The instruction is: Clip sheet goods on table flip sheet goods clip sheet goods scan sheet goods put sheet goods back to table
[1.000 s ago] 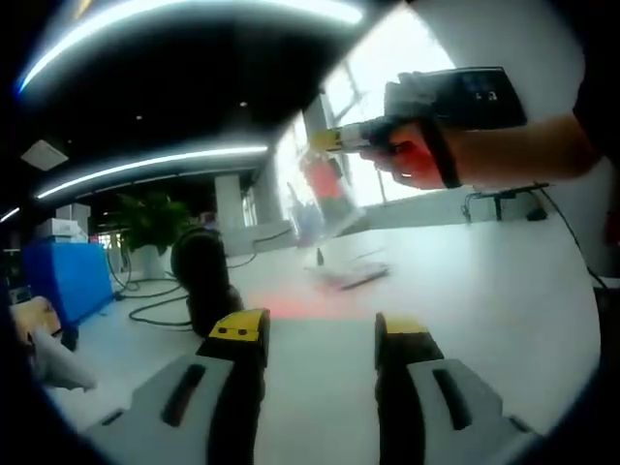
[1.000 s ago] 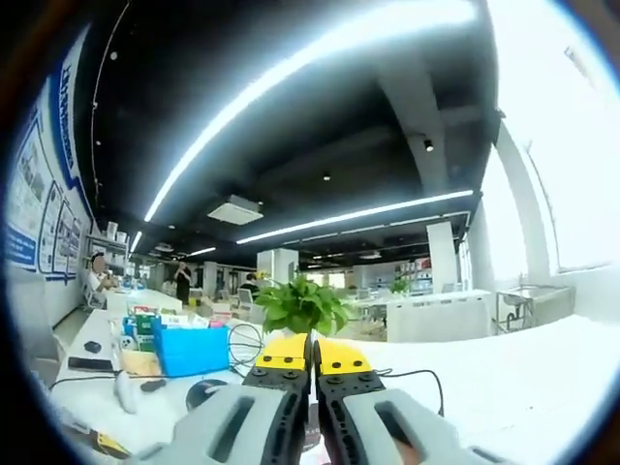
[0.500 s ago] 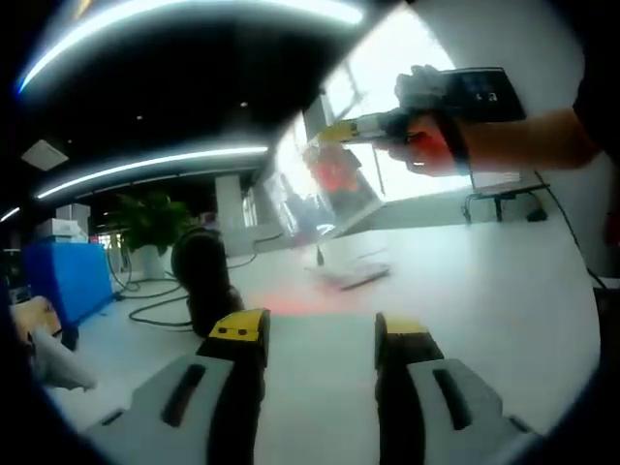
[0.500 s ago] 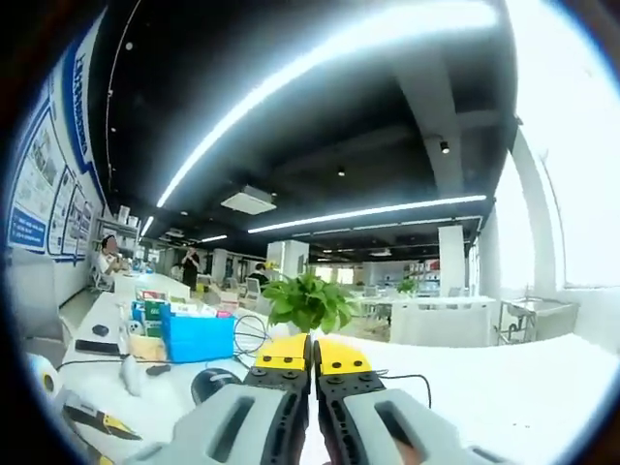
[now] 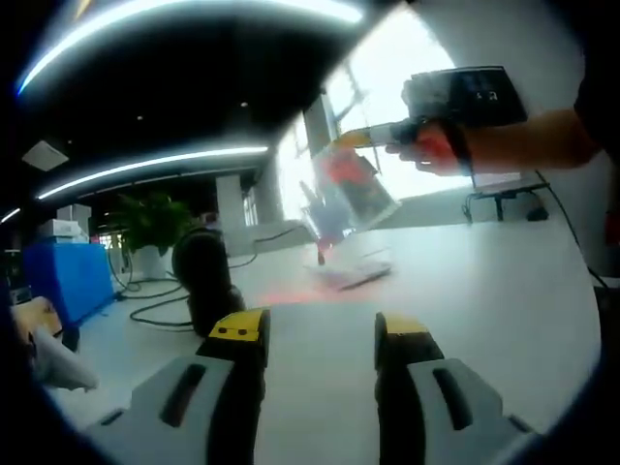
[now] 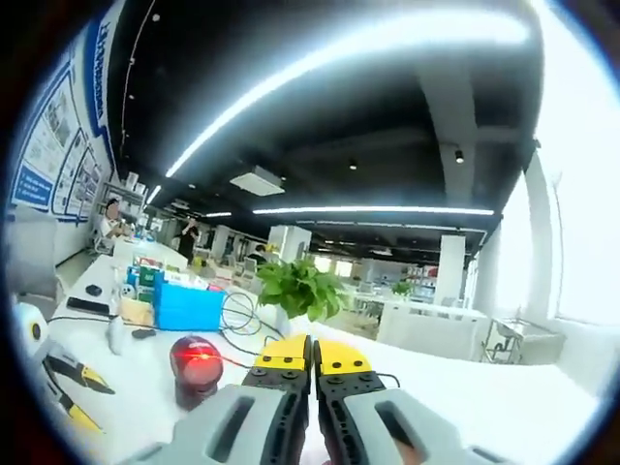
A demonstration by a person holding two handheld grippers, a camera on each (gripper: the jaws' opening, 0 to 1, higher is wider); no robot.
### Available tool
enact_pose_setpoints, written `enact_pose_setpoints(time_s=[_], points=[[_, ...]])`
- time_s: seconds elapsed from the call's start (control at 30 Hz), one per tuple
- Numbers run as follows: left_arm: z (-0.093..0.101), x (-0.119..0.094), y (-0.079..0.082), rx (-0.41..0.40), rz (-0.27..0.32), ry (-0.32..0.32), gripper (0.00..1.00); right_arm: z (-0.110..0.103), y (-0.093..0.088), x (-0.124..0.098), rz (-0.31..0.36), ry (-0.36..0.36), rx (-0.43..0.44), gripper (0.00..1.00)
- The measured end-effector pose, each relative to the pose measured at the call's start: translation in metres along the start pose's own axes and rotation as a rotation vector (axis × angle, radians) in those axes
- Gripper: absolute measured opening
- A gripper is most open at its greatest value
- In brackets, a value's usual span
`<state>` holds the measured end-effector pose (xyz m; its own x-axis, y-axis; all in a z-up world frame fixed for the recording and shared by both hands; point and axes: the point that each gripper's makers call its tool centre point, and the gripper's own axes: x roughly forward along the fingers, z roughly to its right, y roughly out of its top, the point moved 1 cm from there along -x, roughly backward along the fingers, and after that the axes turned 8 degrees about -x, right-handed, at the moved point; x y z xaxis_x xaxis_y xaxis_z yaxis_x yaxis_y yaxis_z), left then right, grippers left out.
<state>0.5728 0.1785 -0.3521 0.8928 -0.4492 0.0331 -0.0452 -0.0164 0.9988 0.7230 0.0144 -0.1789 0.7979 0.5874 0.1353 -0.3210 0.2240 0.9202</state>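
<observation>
Sheet goods (image 5: 347, 194), pinched in the right gripper (image 5: 360, 138), now hang tilted above the table (image 5: 484, 291), lower than before, nearing the glowing red scanner (image 6: 197, 360). Left gripper (image 5: 320, 334) waits open, empty.

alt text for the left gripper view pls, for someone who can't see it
The right claw, held in a person's hand, dangles a clear sheet packet above a white table, near a black scanner with a red glow on the tabletop beside it. The left claw rests open and empty in the foreground, with a potted plant behind.
</observation>
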Motion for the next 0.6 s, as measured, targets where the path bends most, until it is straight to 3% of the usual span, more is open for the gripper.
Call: enact_pose_setpoints(time_s=[0.27,0.6], points=[[0.000,0.000,-0.001,0.003,-0.003,-0.001,0.36,-0.006,-0.011,0.001,-0.008,0.032,-0.045,0.00],[-0.001,0.001,0.000,0.003,-0.001,0.002,0.36,-0.016,-0.030,0.000,-0.024,0.050,0.012,0.00]])
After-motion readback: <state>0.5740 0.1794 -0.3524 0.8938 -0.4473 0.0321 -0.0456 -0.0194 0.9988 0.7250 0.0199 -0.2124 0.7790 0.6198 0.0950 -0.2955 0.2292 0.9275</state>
